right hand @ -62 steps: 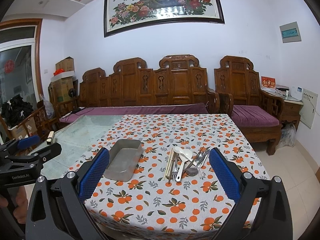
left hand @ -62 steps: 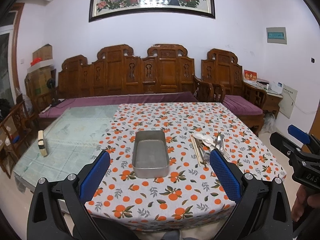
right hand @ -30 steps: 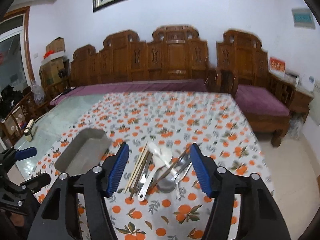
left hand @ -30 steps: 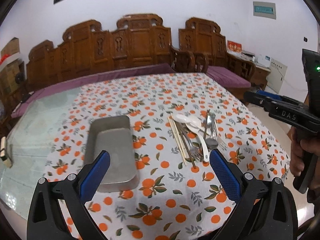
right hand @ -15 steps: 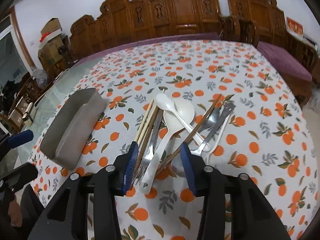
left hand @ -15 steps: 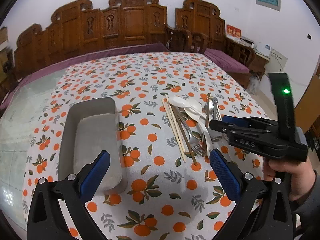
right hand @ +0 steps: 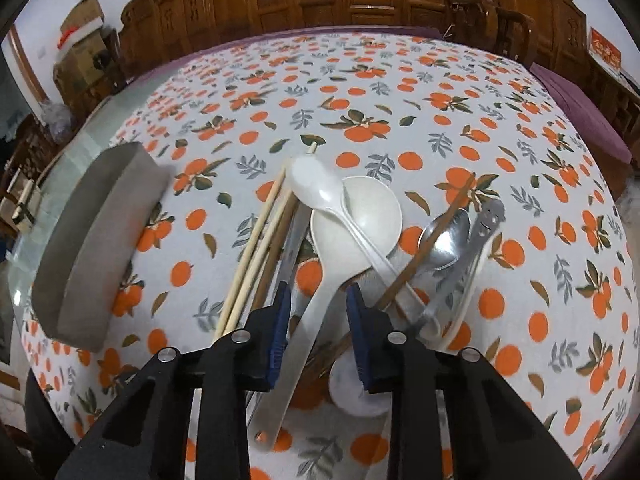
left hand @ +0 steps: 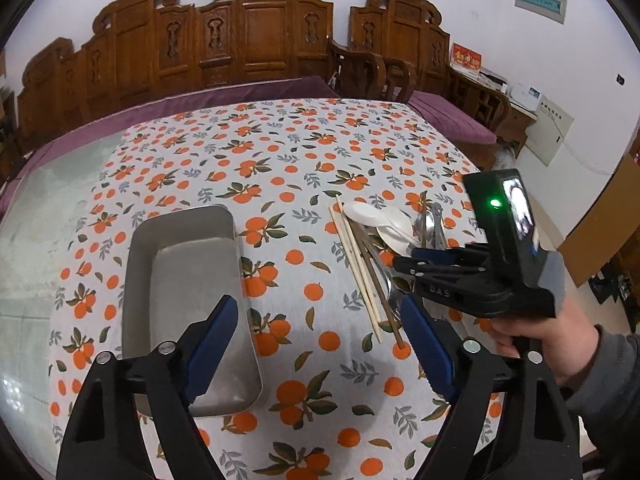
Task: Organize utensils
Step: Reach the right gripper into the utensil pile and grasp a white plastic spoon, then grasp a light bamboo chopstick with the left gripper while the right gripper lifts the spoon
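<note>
Left of the utensil pile (right hand: 360, 240), the metal tray (left hand: 180, 280) is lying empty on the desk (left hand: 280, 152), and the left gripper (left hand: 316, 344) is hovering by its near end, jaws wide and narrowing on nothing. Over the pile, the right gripper (right hand: 316, 320) is closing narrow jaws around the large white spoon (right hand: 320, 264); its handle is running lengthwise between them, not yet pinched. Right of the pile, orange-print cloth is spreading toward carved wooden benches (left hand: 248, 36).
</note>
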`<action>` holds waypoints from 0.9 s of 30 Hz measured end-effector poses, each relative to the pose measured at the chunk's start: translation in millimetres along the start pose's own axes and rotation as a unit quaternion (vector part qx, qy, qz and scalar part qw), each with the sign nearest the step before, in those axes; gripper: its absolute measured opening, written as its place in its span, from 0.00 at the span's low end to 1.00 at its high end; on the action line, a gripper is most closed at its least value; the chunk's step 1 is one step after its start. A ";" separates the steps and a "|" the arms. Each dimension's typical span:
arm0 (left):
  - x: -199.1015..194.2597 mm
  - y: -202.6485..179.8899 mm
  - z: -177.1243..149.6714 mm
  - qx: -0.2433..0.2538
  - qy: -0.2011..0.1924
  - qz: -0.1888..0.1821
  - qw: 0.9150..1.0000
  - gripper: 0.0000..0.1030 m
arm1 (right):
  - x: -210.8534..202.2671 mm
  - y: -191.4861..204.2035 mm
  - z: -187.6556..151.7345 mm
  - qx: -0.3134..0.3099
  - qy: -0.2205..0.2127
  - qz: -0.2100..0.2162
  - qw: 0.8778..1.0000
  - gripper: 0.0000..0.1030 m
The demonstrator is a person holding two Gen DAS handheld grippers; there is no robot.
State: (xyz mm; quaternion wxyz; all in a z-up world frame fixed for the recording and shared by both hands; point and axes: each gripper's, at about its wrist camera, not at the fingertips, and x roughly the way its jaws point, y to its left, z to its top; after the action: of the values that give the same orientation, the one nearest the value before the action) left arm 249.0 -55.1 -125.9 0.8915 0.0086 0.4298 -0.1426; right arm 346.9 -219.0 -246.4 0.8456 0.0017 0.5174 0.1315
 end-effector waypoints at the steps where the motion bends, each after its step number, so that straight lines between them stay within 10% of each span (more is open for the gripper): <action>1: 1.7 -0.5 0.4 0.000 0.003 -0.003 1.000 0.75 | 2.9 -0.9 1.8 0.001 0.007 0.002 1.000 0.29; 7: 22.0 -8.4 -2.6 0.008 0.025 -0.015 1.000 0.72 | -6.7 -3.4 5.5 -0.004 0.012 0.015 1.000 0.08; 27: 80.7 -22.5 -12.3 0.014 0.075 -0.004 0.997 0.65 | -70.1 -21.8 42.1 0.003 -0.053 0.082 0.995 0.05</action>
State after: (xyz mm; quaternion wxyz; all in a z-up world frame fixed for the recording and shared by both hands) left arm 281.3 -94.9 -193.2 0.8561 0.0302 0.4933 -0.1513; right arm 358.4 -250.1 -168.6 0.8581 0.0537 0.4704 0.1986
